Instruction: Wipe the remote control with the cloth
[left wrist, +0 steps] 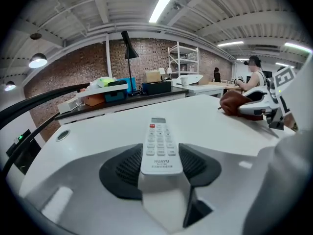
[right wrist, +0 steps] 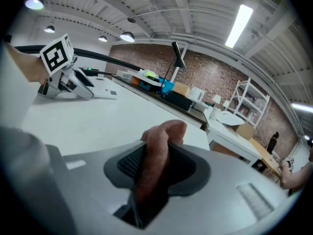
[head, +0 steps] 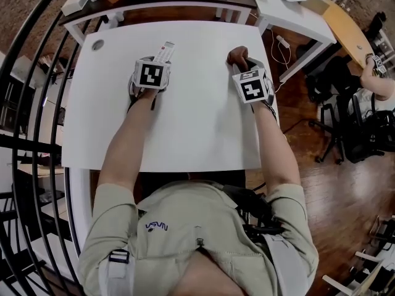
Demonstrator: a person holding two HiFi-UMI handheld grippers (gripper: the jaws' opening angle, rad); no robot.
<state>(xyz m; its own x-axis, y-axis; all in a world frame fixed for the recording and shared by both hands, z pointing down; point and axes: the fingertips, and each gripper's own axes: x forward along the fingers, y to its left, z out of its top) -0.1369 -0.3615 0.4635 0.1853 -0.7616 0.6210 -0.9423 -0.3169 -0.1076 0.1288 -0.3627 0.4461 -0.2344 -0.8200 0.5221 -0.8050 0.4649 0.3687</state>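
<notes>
Left gripper view: the left gripper has both pads pressed on the near end of the remote control. The remote is white, buttons facing up, red key and small display at its far end, long axis running straight out along the jaws toward 12 o'clock. Whether its far end rests on the white table cannot be told.

Right gripper view: the right gripper is pinching the reddish-brown cloth. The cloth stands bunched between the pads and bulges out past them toward 12 o'clock.

Head view: both grippers are over the far half of the table and well apart. The remote lies at about 11 o'clock from the table's centre and the cloth at about 1 o'clock. The cloth and the remote are not in contact. A round grommet hole sits near the table's 10 o'clock corner.

Surroundings: a second table with mixed items stands beyond the far edge, with a black desk lamp on it. Another person is seated at 3 o'clock
</notes>
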